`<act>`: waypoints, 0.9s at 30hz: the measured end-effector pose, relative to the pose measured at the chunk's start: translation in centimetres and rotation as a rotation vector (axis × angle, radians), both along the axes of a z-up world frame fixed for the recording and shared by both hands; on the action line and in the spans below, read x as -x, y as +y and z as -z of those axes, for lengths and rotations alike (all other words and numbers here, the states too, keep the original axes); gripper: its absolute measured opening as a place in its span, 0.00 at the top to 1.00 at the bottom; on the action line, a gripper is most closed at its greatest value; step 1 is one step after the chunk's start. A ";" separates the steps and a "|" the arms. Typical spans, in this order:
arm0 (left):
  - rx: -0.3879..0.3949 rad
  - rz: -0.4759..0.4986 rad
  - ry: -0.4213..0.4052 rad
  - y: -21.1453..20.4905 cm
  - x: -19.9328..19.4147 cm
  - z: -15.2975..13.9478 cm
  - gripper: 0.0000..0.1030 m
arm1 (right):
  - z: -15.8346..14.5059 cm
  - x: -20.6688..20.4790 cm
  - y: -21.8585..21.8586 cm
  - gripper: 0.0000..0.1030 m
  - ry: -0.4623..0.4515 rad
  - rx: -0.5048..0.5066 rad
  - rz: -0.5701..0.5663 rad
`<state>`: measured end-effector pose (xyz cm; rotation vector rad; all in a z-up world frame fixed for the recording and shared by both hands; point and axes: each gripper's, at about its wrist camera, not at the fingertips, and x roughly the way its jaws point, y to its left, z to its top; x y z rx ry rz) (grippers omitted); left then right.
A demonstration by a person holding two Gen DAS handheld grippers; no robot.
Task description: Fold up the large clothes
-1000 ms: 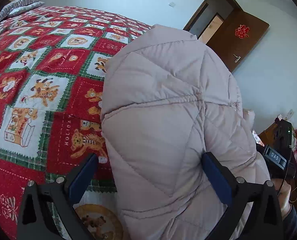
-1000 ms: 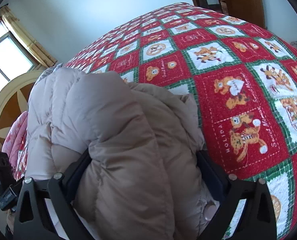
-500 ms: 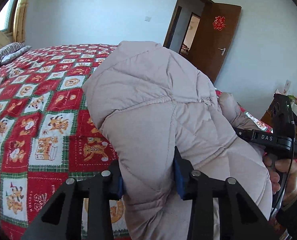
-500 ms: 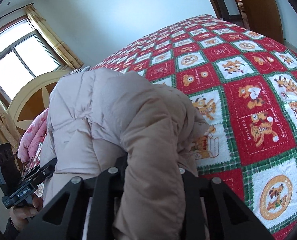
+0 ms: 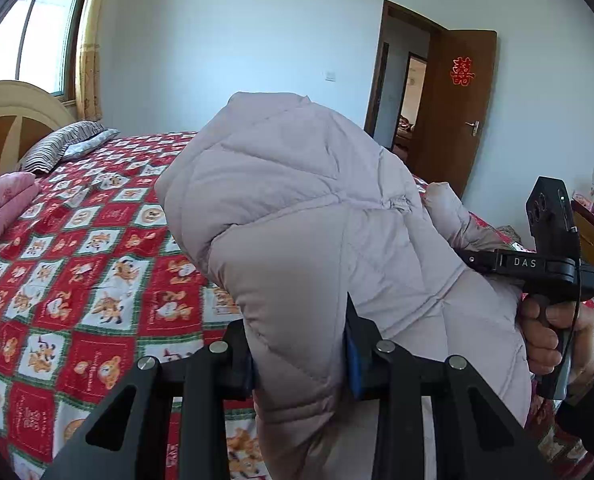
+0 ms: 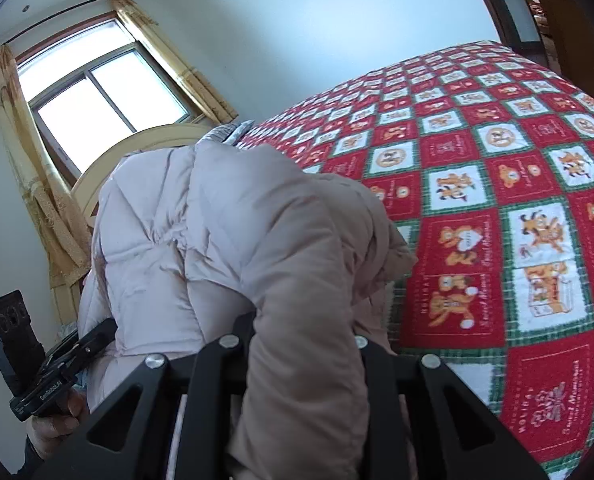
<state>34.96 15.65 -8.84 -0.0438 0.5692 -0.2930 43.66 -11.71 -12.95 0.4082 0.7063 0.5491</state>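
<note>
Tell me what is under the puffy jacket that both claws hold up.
Under the puffy jacket lies the red patchwork bedspread, visible beside it. The part directly below is covered by the jacket. The left claw and right claw clamp its folds.

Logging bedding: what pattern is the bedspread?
Red-and-white checks with cartoon animals and green borders on the bedspread; clearest in the right wrist view.

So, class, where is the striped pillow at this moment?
In the left wrist view, the striped pillow lies far left at the head of the bed, against the headboard, just beyond the pink quilt.
</note>
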 end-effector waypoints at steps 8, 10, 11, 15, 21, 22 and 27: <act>-0.018 -0.108 0.001 6.0 1.0 0.7 0.66 | 0.4 -0.9 6.6 0.78 0.004 -0.016 -0.098; -0.029 -0.126 0.001 7.0 1.2 0.8 0.66 | 0.3 -0.9 7.7 0.78 0.005 -0.017 -0.119; -0.035 -0.134 0.003 7.5 1.6 0.9 0.66 | 0.3 -0.9 8.3 0.78 0.005 -0.014 -0.130; -0.033 -0.165 0.011 9.2 2.0 1.3 0.66 | 0.3 -1.1 10.3 0.78 0.010 -0.003 -0.160; -0.016 -0.191 0.028 10.6 2.7 2.2 0.66 | 0.7 -1.1 12.2 0.78 0.028 0.014 -0.186; -0.014 -0.193 0.030 10.8 2.8 2.4 0.66 | 0.8 -1.2 12.4 0.78 0.030 0.018 -0.189; -0.008 -0.203 0.044 11.5 2.6 3.3 0.65 | 1.4 -1.6 13.4 0.78 0.050 0.034 -0.197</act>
